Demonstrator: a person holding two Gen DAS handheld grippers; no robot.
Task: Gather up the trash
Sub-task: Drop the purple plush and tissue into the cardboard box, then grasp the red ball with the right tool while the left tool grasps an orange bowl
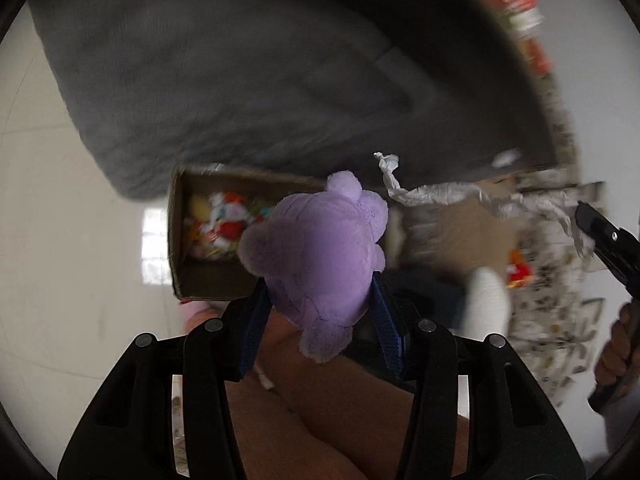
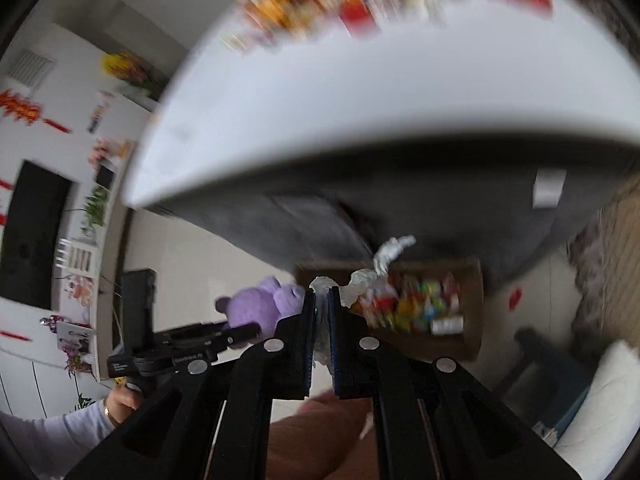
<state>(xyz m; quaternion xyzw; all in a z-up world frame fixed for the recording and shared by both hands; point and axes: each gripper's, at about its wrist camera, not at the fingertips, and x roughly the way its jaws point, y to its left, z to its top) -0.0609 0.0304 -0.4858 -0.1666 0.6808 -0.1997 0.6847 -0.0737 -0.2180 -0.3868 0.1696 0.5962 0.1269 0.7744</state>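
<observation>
Left gripper (image 1: 320, 300) clamps the purple plush toy (image 1: 316, 260), right gripper (image 2: 322, 312) pinches crumpled paper (image 2: 384, 260); centre both over the cardboard box (image 2: 474, 308) before releasing

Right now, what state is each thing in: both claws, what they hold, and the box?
Left claw: shut on the plush.
Plush: purple, gripped by its lower half, held above the box.
Right claw: shut on the wrapper.
Wrapper: crumpled, white, one twisted end sticking up free.
Box: cardboard, open-topped, on the floor, holding colourful trash.
</observation>
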